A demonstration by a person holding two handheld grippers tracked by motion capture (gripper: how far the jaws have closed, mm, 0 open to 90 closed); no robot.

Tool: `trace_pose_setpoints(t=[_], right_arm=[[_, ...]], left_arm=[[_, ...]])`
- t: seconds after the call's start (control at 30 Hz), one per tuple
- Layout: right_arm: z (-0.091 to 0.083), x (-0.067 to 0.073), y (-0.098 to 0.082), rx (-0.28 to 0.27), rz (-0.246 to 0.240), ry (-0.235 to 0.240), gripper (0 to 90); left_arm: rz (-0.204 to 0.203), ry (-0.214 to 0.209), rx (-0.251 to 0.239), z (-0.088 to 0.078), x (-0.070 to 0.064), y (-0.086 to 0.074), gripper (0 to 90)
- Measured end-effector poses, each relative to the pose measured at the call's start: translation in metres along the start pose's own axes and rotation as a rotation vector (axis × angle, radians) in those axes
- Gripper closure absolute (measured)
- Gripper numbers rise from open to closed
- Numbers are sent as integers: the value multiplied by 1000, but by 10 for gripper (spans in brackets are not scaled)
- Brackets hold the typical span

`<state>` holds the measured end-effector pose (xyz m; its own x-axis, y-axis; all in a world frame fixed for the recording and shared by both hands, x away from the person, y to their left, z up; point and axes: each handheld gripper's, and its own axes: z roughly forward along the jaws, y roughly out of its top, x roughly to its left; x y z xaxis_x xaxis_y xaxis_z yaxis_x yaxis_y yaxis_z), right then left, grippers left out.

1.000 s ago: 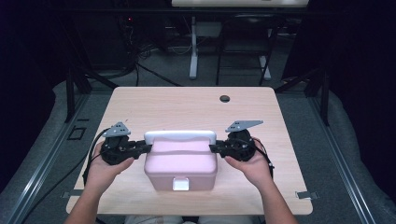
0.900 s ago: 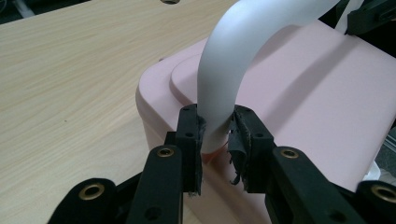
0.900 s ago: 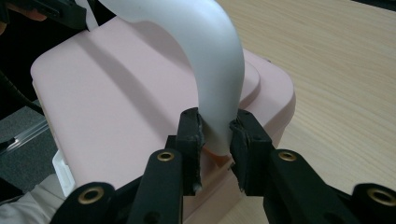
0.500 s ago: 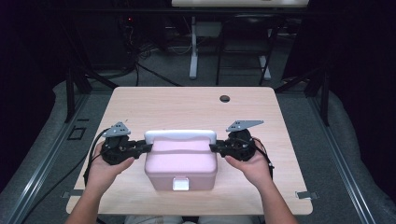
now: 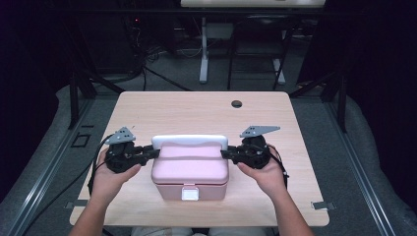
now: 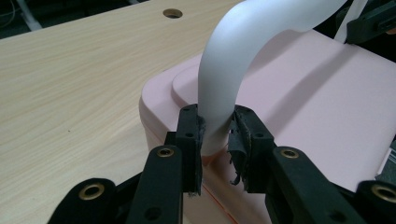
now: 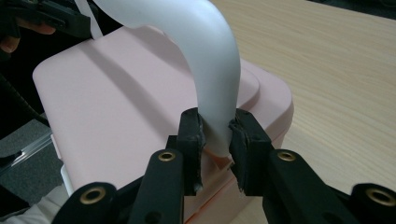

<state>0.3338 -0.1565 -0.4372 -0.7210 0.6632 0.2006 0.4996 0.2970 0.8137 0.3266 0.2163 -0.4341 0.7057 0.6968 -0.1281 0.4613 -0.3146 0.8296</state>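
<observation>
A pink lidded box (image 5: 189, 169) with a white latch (image 5: 190, 193) on its front sits near the table's front edge. Its white handle (image 5: 189, 141) arches up over the lid. At the box's left side my left gripper (image 5: 147, 153) is shut on the handle's left leg (image 6: 217, 107), pads pressed against it just above the lid. On the opposite side my right gripper (image 5: 229, 154) is shut on the handle's right leg (image 7: 215, 100) in the same way. In the left gripper view the right gripper's black jaws (image 6: 371, 21) show past the far end of the handle.
The light wooden table (image 5: 196, 110) has a round cable hole (image 5: 237, 103) near its far edge. Bare tabletop lies beyond the box and to both sides. Dark floor, cables and a desk's legs lie behind the table.
</observation>
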Motion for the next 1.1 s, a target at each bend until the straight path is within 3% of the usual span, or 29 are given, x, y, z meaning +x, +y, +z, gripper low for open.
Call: trace_pose_setpoints(t=[0.17, 0.57, 0.77, 1.1], right_arm=[[-2, 0, 1, -34, 13, -1, 740], [-3, -3, 2, -52, 45, 15, 744], [-6, -4, 5, -62, 57, 20, 744], [-9, -7, 9, -82, 77, 33, 746]], left_arm=[[-10, -3, -43, -1, 1, -1, 730], [-18, 16, -57, -13, 3, 1, 660], [-24, 48, -22, -24, 8, -1, 662], [-14, 39, 20, -26, 11, -6, 743]])
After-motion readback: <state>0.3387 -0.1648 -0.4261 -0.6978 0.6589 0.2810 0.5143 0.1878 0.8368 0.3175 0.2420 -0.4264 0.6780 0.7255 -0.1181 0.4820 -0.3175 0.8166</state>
